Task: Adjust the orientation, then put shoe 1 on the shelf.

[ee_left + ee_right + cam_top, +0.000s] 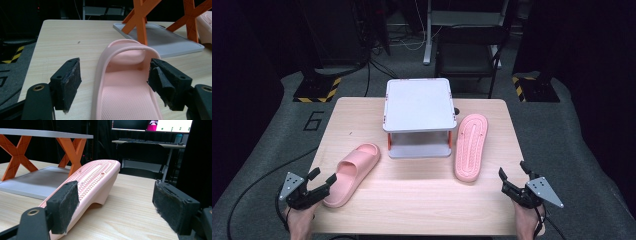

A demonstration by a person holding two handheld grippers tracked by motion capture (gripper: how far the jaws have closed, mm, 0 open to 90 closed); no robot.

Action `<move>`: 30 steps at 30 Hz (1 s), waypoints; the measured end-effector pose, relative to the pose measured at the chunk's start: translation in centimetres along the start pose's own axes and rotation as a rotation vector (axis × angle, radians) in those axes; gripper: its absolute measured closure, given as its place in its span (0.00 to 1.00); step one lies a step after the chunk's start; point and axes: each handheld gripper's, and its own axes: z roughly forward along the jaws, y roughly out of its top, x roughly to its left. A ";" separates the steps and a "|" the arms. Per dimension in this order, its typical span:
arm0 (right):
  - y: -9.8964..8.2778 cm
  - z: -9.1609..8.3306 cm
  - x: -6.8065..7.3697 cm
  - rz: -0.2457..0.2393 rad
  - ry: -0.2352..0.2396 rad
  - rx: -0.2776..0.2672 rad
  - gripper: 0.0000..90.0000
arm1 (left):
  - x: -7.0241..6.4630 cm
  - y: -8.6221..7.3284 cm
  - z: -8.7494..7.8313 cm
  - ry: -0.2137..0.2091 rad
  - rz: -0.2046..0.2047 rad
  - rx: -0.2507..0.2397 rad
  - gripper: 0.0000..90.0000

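Two pink slippers lie on the wooden table. One slipper rests upright at the left, its heel end toward my left gripper. In the left gripper view this slipper runs between the black pads, which stand apart from its sides, so the left gripper is open. The other slipper lies sole-up at the right. My right gripper is open just right of its near end. In the right gripper view the overturned slipper sits by the left pad, with bare table between the jaws of the right gripper.
A small grey two-level rack with orange cross supports stands at the back middle of the table, between the slippers. Beyond the table are a chair, stands with yellow-black striped bases and cables on the floor.
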 end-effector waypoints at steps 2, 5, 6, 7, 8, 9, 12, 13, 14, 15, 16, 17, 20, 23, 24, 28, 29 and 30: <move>0.0 0.0 0.0 -0.001 0.005 0.005 0.23 | -0.1 0.0 0.1 -0.005 0.005 0.005 0.28; 0.0 0.0 0.0 0.004 0.005 0.002 0.23 | -0.3 0.0 0.1 -0.007 0.020 0.008 0.28; 0.0 0.0 -0.1 0.006 0.002 0.002 0.23 | -0.4 0.0 0.1 -0.004 0.021 0.008 0.28; -0.1 0.1 -0.1 0.016 -0.004 0.006 0.23 | -0.4 -0.1 0.1 -0.003 0.021 0.016 0.28; -0.1 0.1 -0.1 0.016 -0.004 0.006 0.23 | -0.5 -0.1 0.1 -0.003 0.023 0.019 0.28; -0.2 0.1 -0.1 0.022 -0.008 0.004 0.23 | -0.5 -0.3 0.1 -0.003 0.022 0.025 0.28; -0.1 0.5 -0.1 0.016 -0.006 0.009 0.23 | -0.6 -0.3 0.3 -0.010 0.043 0.036 0.28; 0.1 0.7 0.0 0.008 -0.001 0.003 0.23 | -0.5 -0.2 0.3 -0.017 0.050 0.043 0.28; 0.3 0.8 0.0 -0.004 -0.001 -0.009 0.23 | -0.5 -0.1 0.3 -0.017 0.053 0.039 0.28; 0.5 0.9 0.2 -0.006 -0.003 -0.017 0.23 | -0.5 0.0 0.1 -0.017 0.050 0.033 0.28; 0.5 0.9 0.3 -0.013 -0.006 -0.019 0.23 | -0.6 0.0 -0.1 -0.016 0.040 0.025 0.28; 0.3 0.8 0.5 -0.013 -0.007 -0.012 0.23 | -0.7 0.0 -0.2 -0.019 0.038 0.025 0.29; 0.2 0.8 0.6 -0.027 0.009 -0.006 0.23 | -0.8 0.0 -0.1 -0.032 0.056 0.040 0.30; 0.3 0.8 0.6 -0.022 0.016 -0.009 0.23 | -0.8 0.1 0.5 -0.049 0.058 0.061 0.30; 0.3 0.8 0.6 -0.020 0.015 -0.008 0.23 | -0.8 0.2 0.7 -0.050 0.063 0.065 0.30; 0.3 1.0 0.4 -0.007 0.008 -0.009 0.23 | -0.5 0.4 1.8 -0.064 0.068 0.083 0.30; 0.3 1.1 0.4 -0.002 0.010 -0.007 0.23 | -0.4 0.4 2.0 -0.063 0.074 0.098 0.30; 0.3 1.1 0.4 0.000 0.011 -0.008 0.23 | -0.4 0.5 2.2 -0.057 0.077 0.102 0.31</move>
